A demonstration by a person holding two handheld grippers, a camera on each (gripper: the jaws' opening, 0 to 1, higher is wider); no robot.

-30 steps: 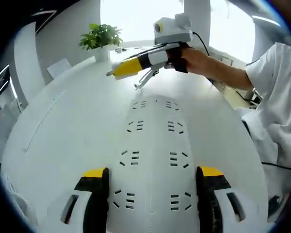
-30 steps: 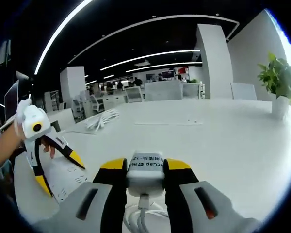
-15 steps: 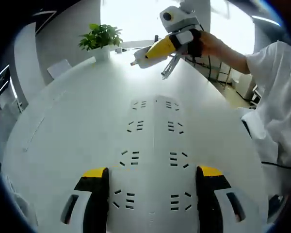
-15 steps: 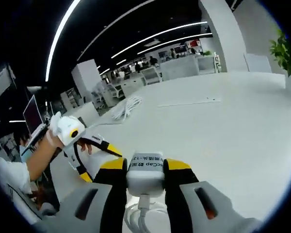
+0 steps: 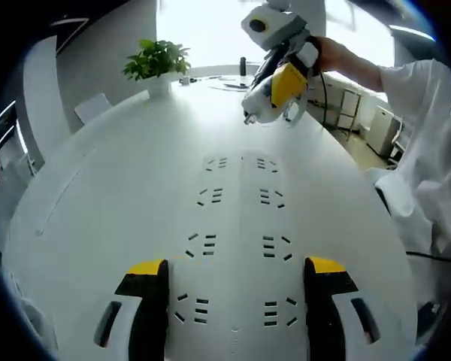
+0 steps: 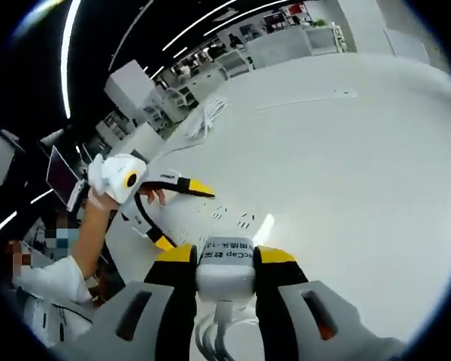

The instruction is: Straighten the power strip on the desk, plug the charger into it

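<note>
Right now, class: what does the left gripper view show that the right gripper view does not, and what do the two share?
Left gripper view alone: a potted plant at the desk's far side, and the socket rows seen plainly between its open jaws.

Right gripper view alone: a white cable bundle on the desk and the label on the charger clamped in its jaws.

Shared: the power strip, the white desk, and both grippers.

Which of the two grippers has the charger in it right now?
The right gripper: its jaws are clamped on the white charger. The left gripper is open, straddling the power strip.
</note>
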